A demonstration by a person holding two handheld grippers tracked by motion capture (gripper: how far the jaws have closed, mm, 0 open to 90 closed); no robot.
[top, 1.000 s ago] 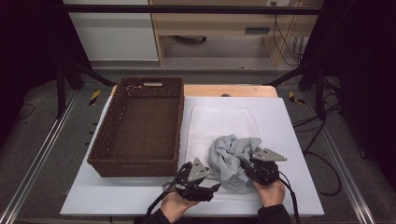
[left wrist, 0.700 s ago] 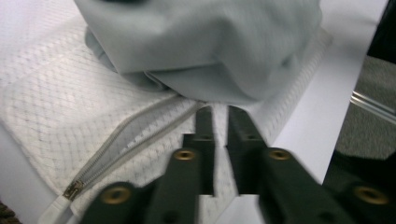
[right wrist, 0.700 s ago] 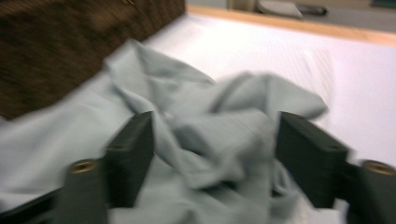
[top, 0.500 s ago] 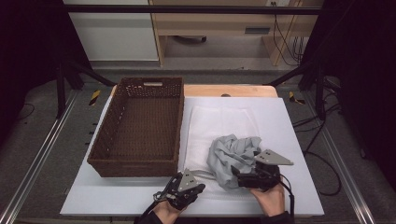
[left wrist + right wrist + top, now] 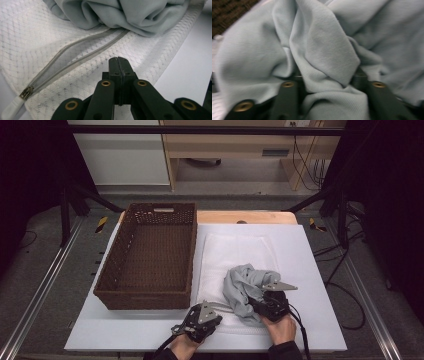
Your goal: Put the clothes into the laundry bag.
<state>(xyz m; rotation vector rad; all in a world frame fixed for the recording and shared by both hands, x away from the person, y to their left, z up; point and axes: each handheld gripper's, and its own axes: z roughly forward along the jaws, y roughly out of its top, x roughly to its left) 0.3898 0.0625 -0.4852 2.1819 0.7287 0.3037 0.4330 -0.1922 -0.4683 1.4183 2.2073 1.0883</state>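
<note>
A crumpled grey cloth [image 5: 245,280] lies on a white mesh bag [image 5: 235,250] spread over the table. My right gripper [image 5: 256,303] reaches into the cloth's near side. In the right gripper view a fold of the grey cloth [image 5: 324,45] bunches between the jaws of that gripper [image 5: 327,77], which have just been closing and now grip it. My left gripper [image 5: 215,314] sits low at the bag's near edge. Its jaws [image 5: 118,60] are pressed together over the mesh bag [image 5: 37,37], just short of the zipper [image 5: 75,56] and the grey cloth [image 5: 125,15].
A brown wicker basket [image 5: 150,255] stands to the left of the bag, close beside it, and its corner [image 5: 227,10] peeks past the cloth. The white tabletop [image 5: 320,270] stretches to the right. The zipper's pull [image 5: 11,110] lies at the bag's corner.
The left gripper has dropped lower toward the table's near edge and its jaws have come together. The right gripper stays at the cloth, shifted slightly left.
</note>
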